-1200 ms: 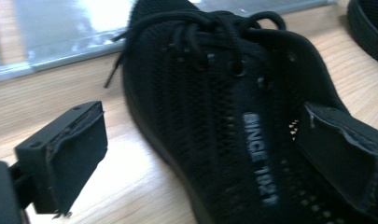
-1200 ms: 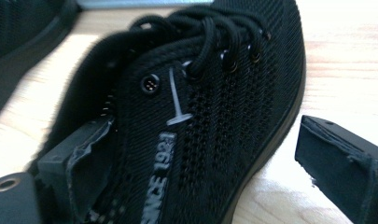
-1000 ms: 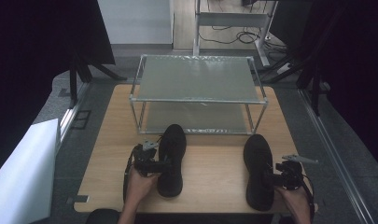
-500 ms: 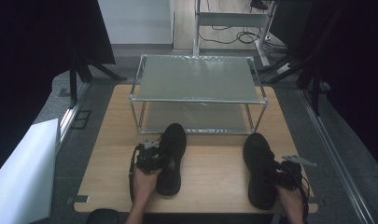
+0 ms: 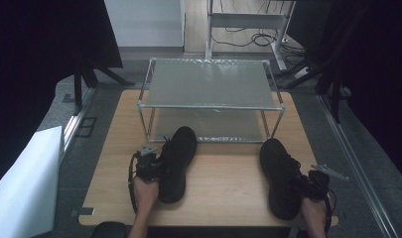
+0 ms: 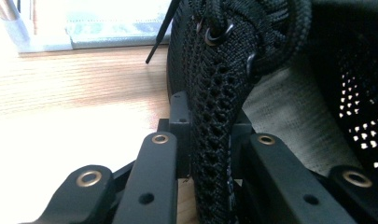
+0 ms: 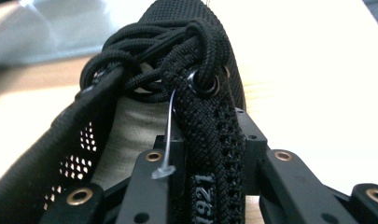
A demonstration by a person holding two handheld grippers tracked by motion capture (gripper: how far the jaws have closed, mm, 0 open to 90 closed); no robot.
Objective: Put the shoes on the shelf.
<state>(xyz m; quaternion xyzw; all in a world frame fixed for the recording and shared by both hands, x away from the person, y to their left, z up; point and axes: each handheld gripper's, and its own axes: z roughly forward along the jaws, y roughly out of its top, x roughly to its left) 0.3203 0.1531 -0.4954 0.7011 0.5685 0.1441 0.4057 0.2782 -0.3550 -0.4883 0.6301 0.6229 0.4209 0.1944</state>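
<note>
Two black mesh lace-up shoes lie on the wooden table, toes pointing away from me. My left gripper sits at the outer side of the left shoe. Its jaws have just been closing, and in the left gripper view the left gripper pinches the mesh side wall of the left shoe. My right gripper is at the outer side of the right shoe. Its jaws have also just been closing, and the right gripper clamps the eyelet-side wall of the right shoe.
A two-tier metal rack with mesh shelves stands at the back of the table, just beyond the shoe toes. A white panel leans off the table at the left. Dark stands and cables lie on the floor around.
Both grippers' jaws have closed from wide open onto the side walls of their shoes. The left hand has shifted slightly beside its shoe; the right hand has stayed put.
</note>
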